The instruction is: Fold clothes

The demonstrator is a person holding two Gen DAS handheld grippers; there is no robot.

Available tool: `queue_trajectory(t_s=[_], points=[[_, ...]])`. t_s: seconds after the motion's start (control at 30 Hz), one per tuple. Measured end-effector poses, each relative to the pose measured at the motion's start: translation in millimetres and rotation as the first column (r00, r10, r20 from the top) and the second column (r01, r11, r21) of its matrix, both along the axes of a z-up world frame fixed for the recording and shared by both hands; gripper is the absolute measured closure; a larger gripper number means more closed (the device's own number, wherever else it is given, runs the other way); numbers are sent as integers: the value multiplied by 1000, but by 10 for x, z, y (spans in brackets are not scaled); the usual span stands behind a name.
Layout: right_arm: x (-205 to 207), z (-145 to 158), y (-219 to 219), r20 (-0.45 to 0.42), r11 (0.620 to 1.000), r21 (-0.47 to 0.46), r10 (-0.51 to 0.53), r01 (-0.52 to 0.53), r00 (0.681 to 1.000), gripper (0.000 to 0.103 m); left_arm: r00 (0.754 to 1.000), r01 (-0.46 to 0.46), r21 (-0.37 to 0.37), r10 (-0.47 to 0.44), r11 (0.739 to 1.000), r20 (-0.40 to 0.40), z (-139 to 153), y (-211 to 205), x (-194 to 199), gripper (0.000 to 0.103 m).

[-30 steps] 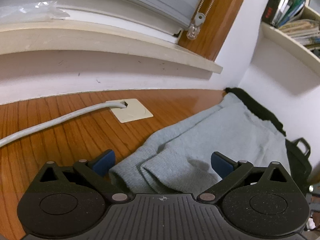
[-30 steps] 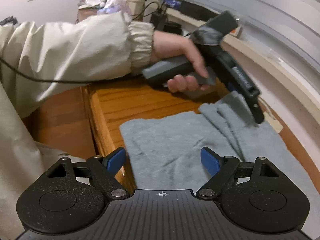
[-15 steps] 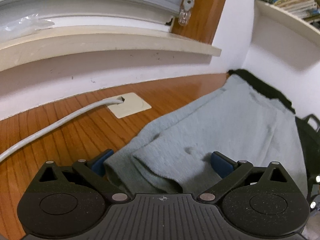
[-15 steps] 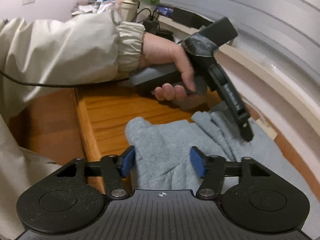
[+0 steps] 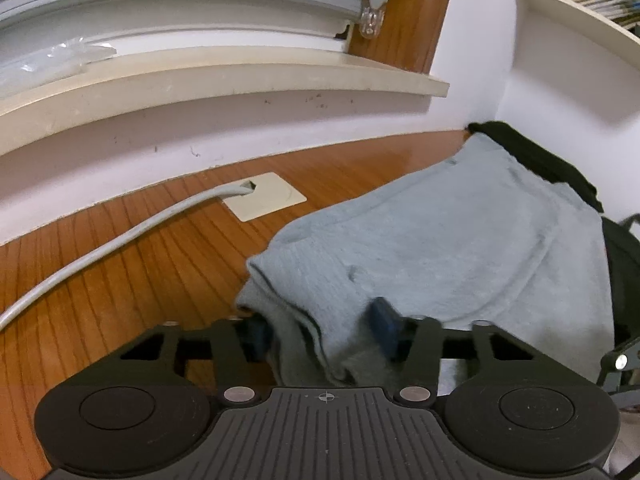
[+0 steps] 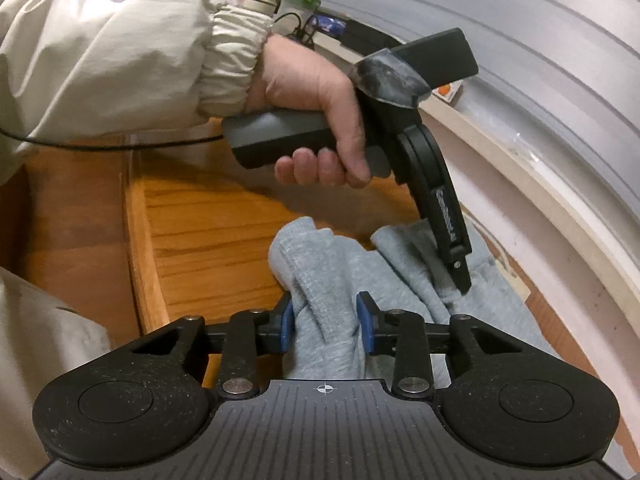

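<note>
Two claws, left claw (image 5: 322,330) and right claw (image 6: 326,322), each pinch bunched folds of the grey knit garment (image 5: 440,240).

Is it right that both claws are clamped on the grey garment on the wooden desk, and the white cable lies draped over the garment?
Not quite. The white cable lies on the bare wooden desk, apart from the grey garment, as the left wrist view shows. The rest holds: the left claw and right claw are each clamped on the garment.
</note>
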State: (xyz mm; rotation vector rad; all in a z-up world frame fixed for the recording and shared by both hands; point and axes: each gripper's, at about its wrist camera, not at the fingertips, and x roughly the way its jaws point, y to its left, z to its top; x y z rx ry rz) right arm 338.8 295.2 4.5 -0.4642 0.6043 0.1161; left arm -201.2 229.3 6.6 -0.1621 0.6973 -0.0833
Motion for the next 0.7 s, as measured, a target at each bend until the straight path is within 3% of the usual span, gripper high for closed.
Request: queue_trajectory(t_s=[0.2, 0.4, 0.5, 0.63, 0.7], points=[[-32, 114, -123, 60, 1000, 7, -16, 16, 998, 74, 999, -31, 18, 30, 999, 41, 154, -23, 17, 68], [-320, 467, -519, 180, 993, 1, -116, 118, 977, 75, 992, 42, 78, -51, 996, 116, 688, -631, 631, 70], [-655, 695, -863, 251, 976, 4, -213, 219, 944, 75, 984, 79, 111, -96, 991, 153, 961, -949, 951, 71], [-1206, 941, -1357, 325, 930, 19, -352, 366, 878, 75, 968, 126, 156, -156, 980, 199, 1326, -1374, 1378, 72], [-1494, 993, -1610, 344, 899, 27, -419, 438, 840, 76, 964, 167, 163, -196, 972, 180, 1347, -1729, 1713, 72]])
